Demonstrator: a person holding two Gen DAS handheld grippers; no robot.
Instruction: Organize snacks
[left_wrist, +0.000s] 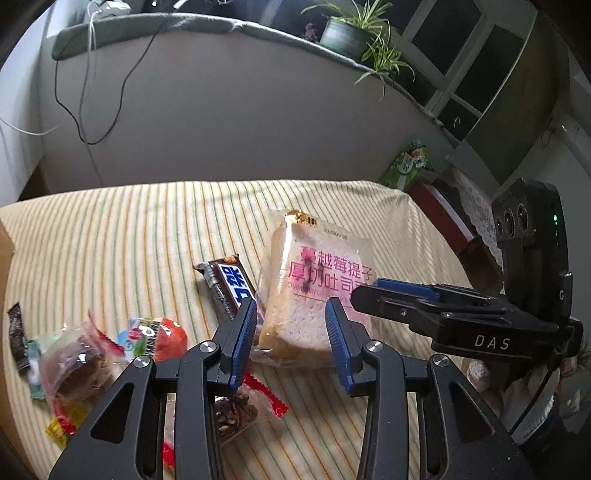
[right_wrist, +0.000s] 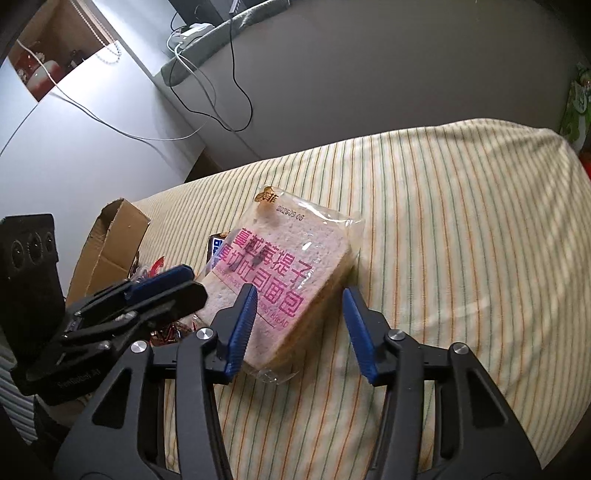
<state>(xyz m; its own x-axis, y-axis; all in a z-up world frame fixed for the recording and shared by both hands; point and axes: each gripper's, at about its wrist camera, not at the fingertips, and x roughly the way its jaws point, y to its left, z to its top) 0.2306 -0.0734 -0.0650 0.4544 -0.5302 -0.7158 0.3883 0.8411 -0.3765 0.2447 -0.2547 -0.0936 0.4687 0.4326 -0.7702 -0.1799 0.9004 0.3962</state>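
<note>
My left gripper (left_wrist: 291, 332) is spread wide with nothing between its blue pads, poised over the near edge of the wrapped toast bread (left_wrist: 310, 295), and my right gripper (right_wrist: 301, 325) is likewise spread, straddling the same bag's near corner. The bread lies on the striped cloth (right_wrist: 461, 240), touching a chocolate bar (left_wrist: 227, 286) on its left. Further left sit a heap of small snack packets (left_wrist: 92, 354) and an open cardboard box (right_wrist: 110, 243).
</note>
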